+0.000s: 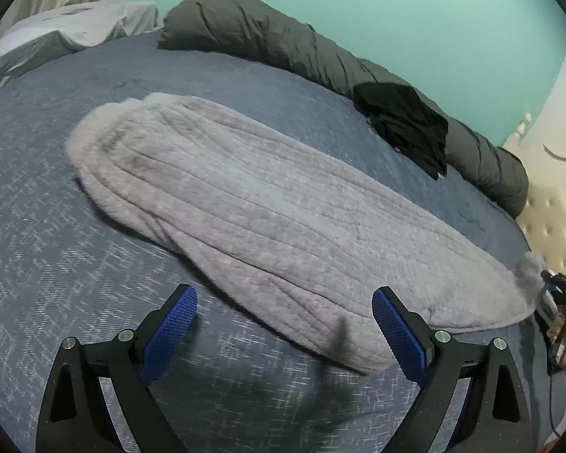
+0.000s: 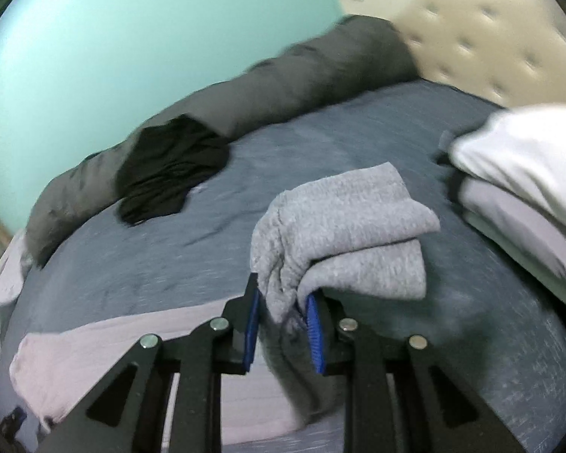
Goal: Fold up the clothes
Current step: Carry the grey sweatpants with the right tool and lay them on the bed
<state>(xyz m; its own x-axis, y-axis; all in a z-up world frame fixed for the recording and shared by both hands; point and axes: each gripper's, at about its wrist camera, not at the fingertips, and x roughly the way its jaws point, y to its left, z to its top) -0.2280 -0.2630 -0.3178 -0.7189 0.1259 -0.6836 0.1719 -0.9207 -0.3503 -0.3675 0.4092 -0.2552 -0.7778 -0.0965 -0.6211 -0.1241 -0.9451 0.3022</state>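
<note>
Now the long grey ribbed fleece garment (image 1: 268,207) lay stretched across the blue-grey bed (image 1: 56,264). Left tongs (image 1: 283,336) hung wide open and empty above its near edge. Right tongs (image 2: 283,324) were pinched on the garment's bunched end (image 2: 339,226), lifted off the bed near a black crumpled cloth (image 2: 169,166).

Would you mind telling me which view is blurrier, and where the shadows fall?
Right wrist view: motion blur smears the headboard and black garment, while the right gripper clamping the grey garment stays sharper. Left wrist view: mostly crisp, the open left gripper shadowing the bedspread.
</note>
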